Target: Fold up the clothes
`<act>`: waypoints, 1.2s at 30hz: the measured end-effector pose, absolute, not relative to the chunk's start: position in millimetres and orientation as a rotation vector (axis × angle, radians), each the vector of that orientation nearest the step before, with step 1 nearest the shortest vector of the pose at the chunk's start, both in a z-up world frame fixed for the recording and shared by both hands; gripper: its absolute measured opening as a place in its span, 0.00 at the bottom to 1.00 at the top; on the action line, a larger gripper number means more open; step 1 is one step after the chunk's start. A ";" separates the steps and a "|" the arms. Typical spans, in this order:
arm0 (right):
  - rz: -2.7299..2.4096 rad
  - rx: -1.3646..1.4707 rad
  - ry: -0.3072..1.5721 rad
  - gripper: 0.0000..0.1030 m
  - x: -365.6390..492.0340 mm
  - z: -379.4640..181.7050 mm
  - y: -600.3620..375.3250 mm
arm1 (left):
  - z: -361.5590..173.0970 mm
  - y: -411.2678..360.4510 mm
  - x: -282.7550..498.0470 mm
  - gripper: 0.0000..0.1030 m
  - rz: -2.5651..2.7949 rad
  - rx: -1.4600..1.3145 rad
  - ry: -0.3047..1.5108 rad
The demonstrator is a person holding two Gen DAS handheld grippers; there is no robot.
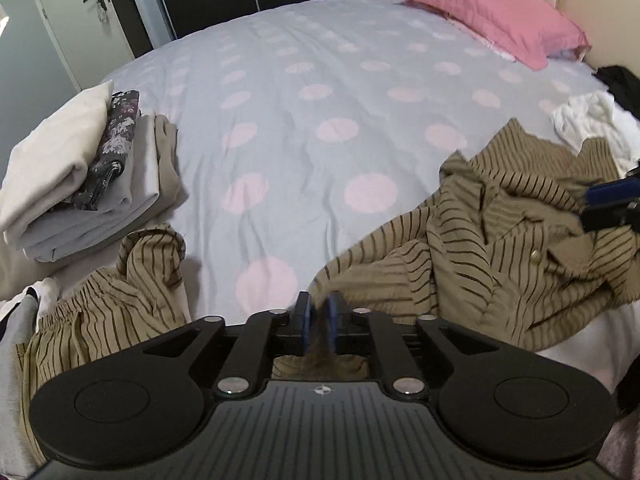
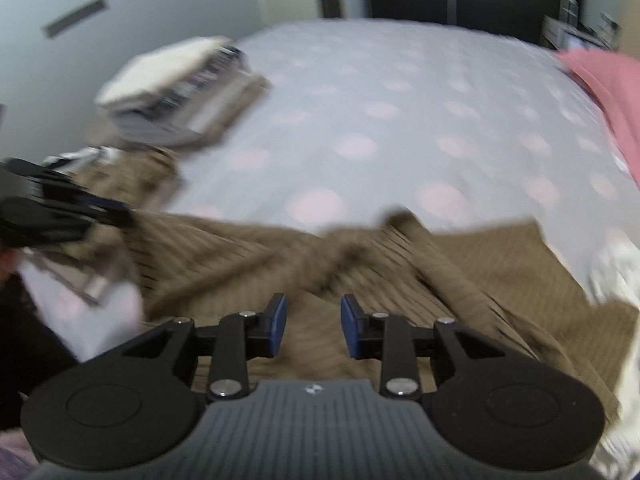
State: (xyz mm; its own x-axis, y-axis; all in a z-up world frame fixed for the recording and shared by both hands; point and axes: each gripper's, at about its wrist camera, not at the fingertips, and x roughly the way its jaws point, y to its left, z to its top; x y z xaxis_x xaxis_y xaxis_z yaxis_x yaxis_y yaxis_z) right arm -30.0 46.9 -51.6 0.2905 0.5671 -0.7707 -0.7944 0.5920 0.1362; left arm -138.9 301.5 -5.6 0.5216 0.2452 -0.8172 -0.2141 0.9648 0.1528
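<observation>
Across both views: bed (image 1: pixel 304 92) with grey spread, pink dots, fills the scene. Pink pillow (image 1: pixel 492 20) far right. Folded stack (image 1: pixel 80 172) of cream, floral and grey pieces far left on the spread. Tan striped garment (image 1: pixel 500 248) lies crumpled along the near edge, bulk to the right, elastic-waist part near left. White cloth (image 1: pixel 588 124) beside it, right. Left gripper (image 1: pixel 318 322): pads nearly together, a narrow gap, striped fabric blurred between them; grip can't be confirmed. Right gripper (image 2: pixel 313 326): fingers parted, released, hovering over the tan fabric, nothing between them. Right view motion-blurred.
</observation>
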 end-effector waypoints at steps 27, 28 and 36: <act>0.748 -0.401 1.079 0.03 -20.0 -139.3 12.8 | -79.6 244.3 -113.2 0.02 0.106 -0.008 1.126; 0.749 -0.394 1.079 0.03 -19.5 -137.3 11.4 | -76.4 246.4 -114.9 0.02 0.135 0.009 1.122; 0.780 -0.361 1.128 0.03 -18.0 -131.1 -0.9 | -53.3 276.2 -130.3 0.01 0.345 0.100 1.105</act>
State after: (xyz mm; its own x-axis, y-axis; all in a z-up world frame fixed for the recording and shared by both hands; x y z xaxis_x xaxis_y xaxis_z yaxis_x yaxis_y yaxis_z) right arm -18.0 -0.9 -131.1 0.2073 0.3723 -0.9047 -0.7152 0.6886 0.1196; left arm -130.3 276.2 -53.3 0.4018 0.3221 -0.8572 -0.2232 0.9423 0.2495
